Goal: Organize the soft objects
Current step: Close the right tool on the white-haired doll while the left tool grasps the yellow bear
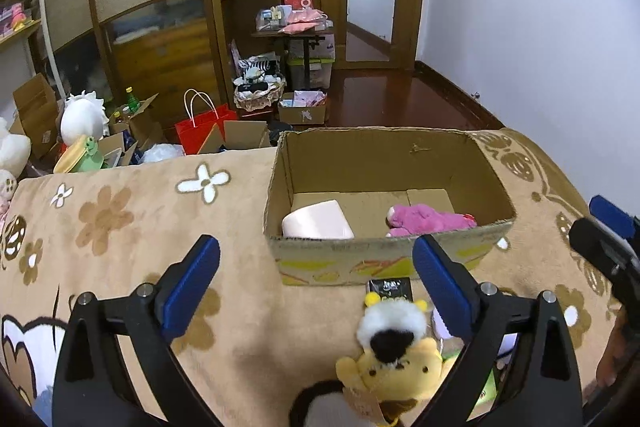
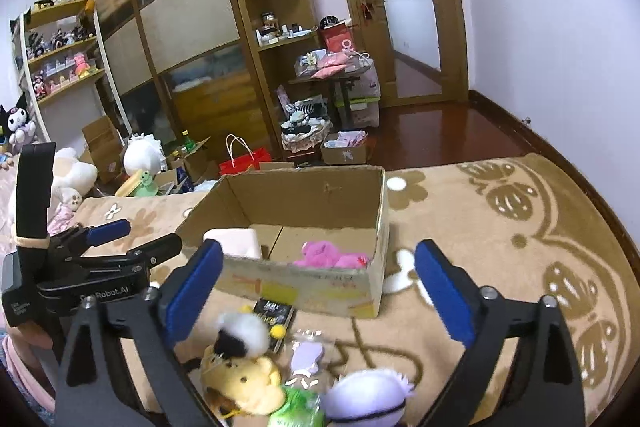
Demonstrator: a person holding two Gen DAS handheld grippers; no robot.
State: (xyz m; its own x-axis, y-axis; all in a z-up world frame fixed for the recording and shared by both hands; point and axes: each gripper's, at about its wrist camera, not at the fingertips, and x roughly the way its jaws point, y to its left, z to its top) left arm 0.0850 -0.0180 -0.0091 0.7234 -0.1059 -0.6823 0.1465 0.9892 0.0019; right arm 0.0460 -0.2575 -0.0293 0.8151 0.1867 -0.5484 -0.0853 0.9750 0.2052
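An open cardboard box (image 1: 384, 255) (image 2: 320, 291) sits on the tan flowered blanket (image 1: 132, 227). Inside lie a pale pink cushion (image 1: 318, 221) (image 2: 236, 241) and a pink plush toy (image 1: 430, 221) (image 2: 328, 255). My left gripper (image 1: 316, 283) is open, short of the box, above a yellow bear plush (image 1: 394, 367) with a white pompom hat. My right gripper (image 2: 320, 291) is open too, with nothing between its fingers. Below it lie the yellow bear plush (image 2: 244, 383), a lavender plush (image 2: 366, 397), a green packet (image 2: 298, 407) and a small black packet (image 2: 274, 313).
Beyond the blanket's far edge the floor holds cardboard boxes, a red paper bag (image 1: 204, 131), white plush toys (image 1: 82, 119) and a basket (image 1: 258, 91). A wooden wardrobe (image 2: 188, 39), shelves and a door (image 2: 404, 7) stand behind. A white wall closes the right side.
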